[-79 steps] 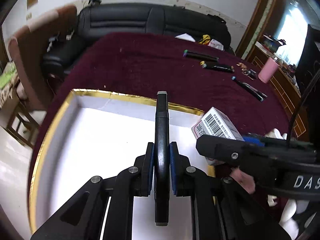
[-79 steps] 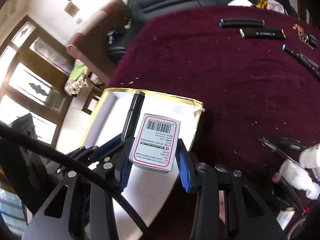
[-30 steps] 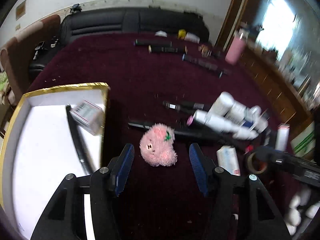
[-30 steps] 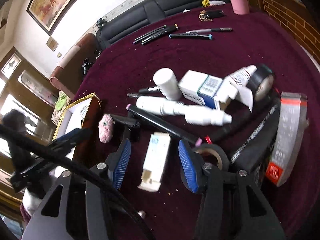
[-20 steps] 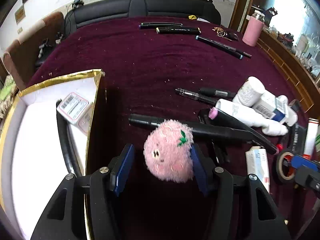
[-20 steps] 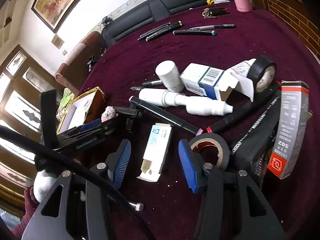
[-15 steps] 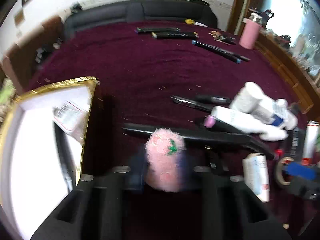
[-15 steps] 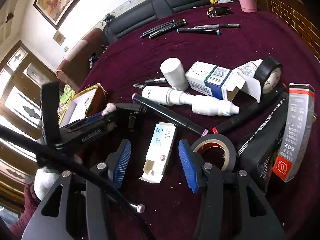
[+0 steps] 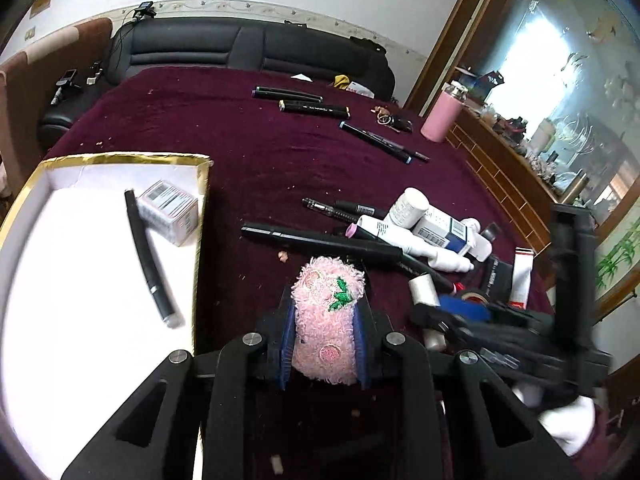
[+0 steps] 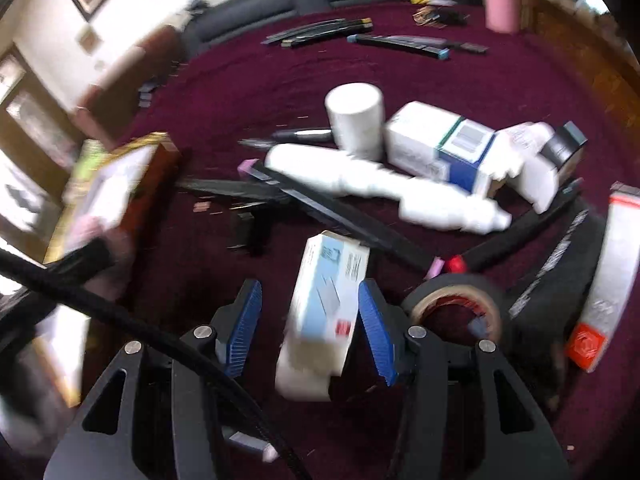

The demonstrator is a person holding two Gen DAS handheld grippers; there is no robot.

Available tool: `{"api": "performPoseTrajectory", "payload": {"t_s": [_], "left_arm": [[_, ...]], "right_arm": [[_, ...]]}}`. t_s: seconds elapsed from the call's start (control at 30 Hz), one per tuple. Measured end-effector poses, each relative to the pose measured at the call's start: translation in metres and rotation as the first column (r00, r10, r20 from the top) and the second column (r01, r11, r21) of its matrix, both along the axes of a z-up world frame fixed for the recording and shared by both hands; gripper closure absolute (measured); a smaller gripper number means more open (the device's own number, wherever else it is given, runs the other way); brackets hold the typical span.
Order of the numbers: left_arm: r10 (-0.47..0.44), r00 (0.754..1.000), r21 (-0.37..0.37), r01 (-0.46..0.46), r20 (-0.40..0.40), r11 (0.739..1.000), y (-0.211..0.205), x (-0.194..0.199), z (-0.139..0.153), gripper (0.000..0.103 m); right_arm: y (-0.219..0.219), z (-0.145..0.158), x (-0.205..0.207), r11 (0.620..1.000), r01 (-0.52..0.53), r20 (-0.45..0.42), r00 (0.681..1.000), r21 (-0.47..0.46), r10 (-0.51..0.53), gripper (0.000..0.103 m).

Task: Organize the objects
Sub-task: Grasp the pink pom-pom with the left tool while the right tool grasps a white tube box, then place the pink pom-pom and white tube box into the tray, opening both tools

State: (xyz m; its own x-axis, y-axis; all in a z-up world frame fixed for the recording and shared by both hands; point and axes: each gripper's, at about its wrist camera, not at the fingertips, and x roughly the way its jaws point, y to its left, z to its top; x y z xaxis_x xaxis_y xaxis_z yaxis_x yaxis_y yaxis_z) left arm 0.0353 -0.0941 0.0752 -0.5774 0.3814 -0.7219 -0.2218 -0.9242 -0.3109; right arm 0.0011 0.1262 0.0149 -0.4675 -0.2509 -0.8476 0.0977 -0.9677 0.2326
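My left gripper (image 9: pixel 323 328) is shut on a pink fluffy toy (image 9: pixel 326 320) and holds it above the maroon tablecloth, right of the gold-rimmed white tray (image 9: pixel 120 158). The tray holds a black marker (image 9: pixel 148 256) and a small barcode box (image 9: pixel 170 212). My right gripper (image 10: pixel 310 328) is open, its blue pads on either side of a small white and blue box (image 10: pixel 326 312) that lies on the cloth; the view is blurred. The tray shows at the left of the right wrist view (image 10: pixel 116 188).
A pile lies on the cloth: long black markers (image 9: pixel 320 240), white bottles (image 10: pixel 380 184), a white and blue carton (image 10: pixel 440 152), a tape roll (image 10: pixel 456 300), a red and white box (image 10: pixel 604 280). More markers (image 9: pixel 312 108) and a pink cup (image 9: pixel 442 118) stand far back.
My left gripper closed on the pink toy and lifted it. My right gripper moved forward, so its open pads now flank the small white and blue box.
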Motion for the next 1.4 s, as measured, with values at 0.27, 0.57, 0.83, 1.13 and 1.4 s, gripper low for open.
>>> {"api": "performPoseTrajectory", "payload": {"t_s": [0.27, 0.57, 0.83, 1.13, 1.4], "left_arm": [[0.037, 0.999, 0.053, -0.037, -0.004, 0.998, -0.031, 0.014, -0.003, 0.082], [0.079, 0.997, 0.114, -0.078, -0.002, 0.99, -0.062, 0.028, -0.011, 0.082], [0.13, 0.991, 0.135, -0.127, -0.012, 0.983, -0.099, 0.034, -0.002, 0.082], [0.182, 0.982, 0.035, -0.18, -0.052, 0.983, -0.145, -0.003, 0.033, 0.082], [0.196, 0.978, -0.057, -0.192, 0.066, 0.98, -0.177, -0.09, 0.013, 0.082]], "right_arm": [[-0.015, -0.007, 0.004, 0.985, 0.037, -0.041, 0.999, 0.17, -0.03, 0.071], [-0.008, -0.005, 0.021, 0.982, -0.007, -0.036, 0.999, 0.189, 0.014, 0.087], [-0.005, 0.016, 0.022, 0.998, -0.051, -0.021, 0.998, 0.041, 0.052, 0.091], [-0.071, 0.09, -0.008, 0.9, -0.261, -0.057, 0.964, -0.349, 0.258, 0.09], [-0.184, 0.065, -0.067, 0.873, -0.295, 0.038, 0.941, -0.389, 0.335, 0.09]]}}
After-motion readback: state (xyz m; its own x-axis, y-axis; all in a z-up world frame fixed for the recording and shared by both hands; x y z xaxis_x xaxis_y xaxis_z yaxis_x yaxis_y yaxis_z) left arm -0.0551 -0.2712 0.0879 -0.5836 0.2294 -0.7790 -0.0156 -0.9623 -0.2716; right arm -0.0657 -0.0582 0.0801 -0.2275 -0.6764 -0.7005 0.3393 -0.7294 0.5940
